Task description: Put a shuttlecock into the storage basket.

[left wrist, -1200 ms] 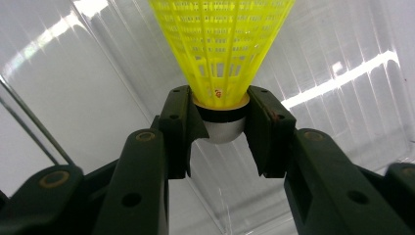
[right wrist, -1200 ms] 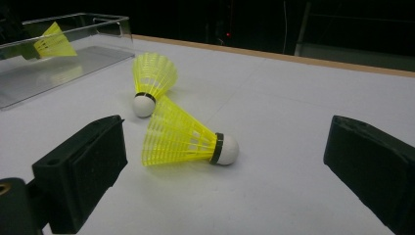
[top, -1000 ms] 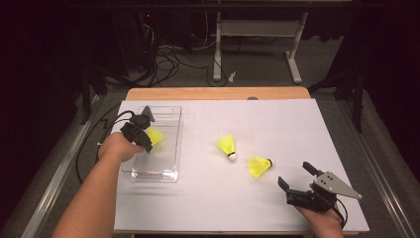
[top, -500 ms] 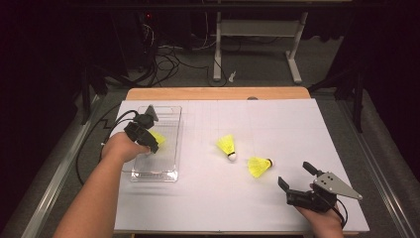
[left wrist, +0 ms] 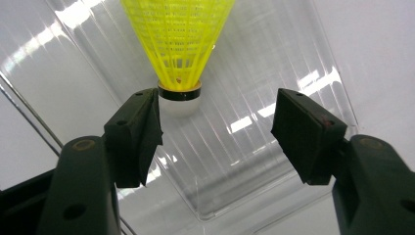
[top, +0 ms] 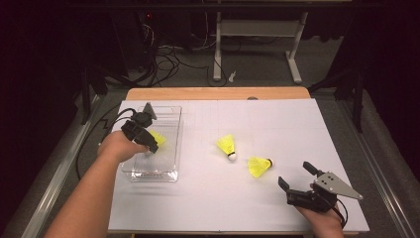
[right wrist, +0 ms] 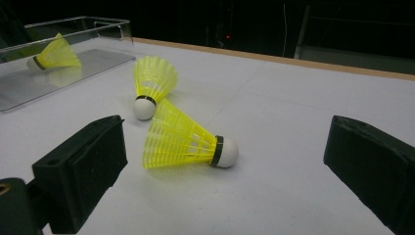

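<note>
- Left gripper: held over the clear plastic tray at the left side of the white worktop; in the left gripper view its two black jaws stand spread, with nothing pinched between them.
- Shuttlecock in the tray: yellow skirt, dark band and white cork; it lies on the ribbed tray floor just ahead of the left gripper, cork end toward the gripper and close beside the left-hand jaw as that view shows it. Whether cork and jaw touch cannot be told. The high view shows it as a yellow patch next to the gripper.
- Right gripper: low over the worktop near its front edge, carrying a grey three-cornered plate; jaws spread wide and empty in the right gripper view.
- Nearer loose shuttlecock: lies on its side on the worktop directly ahead of the right gripper, in line with the gap between the jaws, cork pointing toward the right-hand jaw as that view shows it; the high view places it just beyond the gripper.
- Farther loose shuttlecock: just behind the nearer one, skirt raised and cork down toward the gripper; their skirts look close, contact uncertain. In the high view it sits between the two grippers.
- From the right gripper, the tray lies farther off to the left, the first shuttlecock visible inside it.
</note>
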`<state>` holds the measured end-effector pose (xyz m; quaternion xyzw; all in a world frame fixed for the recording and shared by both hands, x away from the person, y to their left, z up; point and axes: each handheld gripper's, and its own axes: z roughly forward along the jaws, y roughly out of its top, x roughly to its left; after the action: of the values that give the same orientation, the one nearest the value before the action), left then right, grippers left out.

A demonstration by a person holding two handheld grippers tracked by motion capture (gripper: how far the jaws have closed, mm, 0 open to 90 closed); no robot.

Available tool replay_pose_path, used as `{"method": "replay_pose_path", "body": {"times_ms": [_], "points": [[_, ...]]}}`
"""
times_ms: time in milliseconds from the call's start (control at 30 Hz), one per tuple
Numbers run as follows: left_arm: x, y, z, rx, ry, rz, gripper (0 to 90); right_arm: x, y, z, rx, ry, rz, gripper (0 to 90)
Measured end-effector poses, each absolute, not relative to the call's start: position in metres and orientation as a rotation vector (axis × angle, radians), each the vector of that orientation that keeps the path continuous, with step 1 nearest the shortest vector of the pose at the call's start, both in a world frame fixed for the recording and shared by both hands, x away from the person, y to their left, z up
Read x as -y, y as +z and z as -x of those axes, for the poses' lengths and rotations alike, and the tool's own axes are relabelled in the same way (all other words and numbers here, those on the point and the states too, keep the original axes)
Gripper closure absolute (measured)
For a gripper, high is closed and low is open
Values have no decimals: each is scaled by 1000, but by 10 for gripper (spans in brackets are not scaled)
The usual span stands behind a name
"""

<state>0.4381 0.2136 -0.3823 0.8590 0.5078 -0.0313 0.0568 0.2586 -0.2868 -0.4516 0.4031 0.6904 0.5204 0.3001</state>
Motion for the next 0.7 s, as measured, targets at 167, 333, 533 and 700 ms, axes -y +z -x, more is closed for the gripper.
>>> {"method": "replay_pose_path", "body": {"times_ms": [167, 333, 533, 700], "points": [[-214, -378, -433, -1533, -88, -2606, 354, 286, -452, -259, -1835, 1378, -1067, 29], [-211, -374, -428, -1509, -103, -2614, 338, 286, -452, -259, -1834, 1377, -1069, 29], [-207, -371, -422, -1479, -127, -2632, 323, 287, -452, -259, -1828, 1378, -1075, 29], [-205, -369, -416, -1448, -142, -2642, 296, 287, -452, -259, -1828, 1377, -1075, 29]]}}
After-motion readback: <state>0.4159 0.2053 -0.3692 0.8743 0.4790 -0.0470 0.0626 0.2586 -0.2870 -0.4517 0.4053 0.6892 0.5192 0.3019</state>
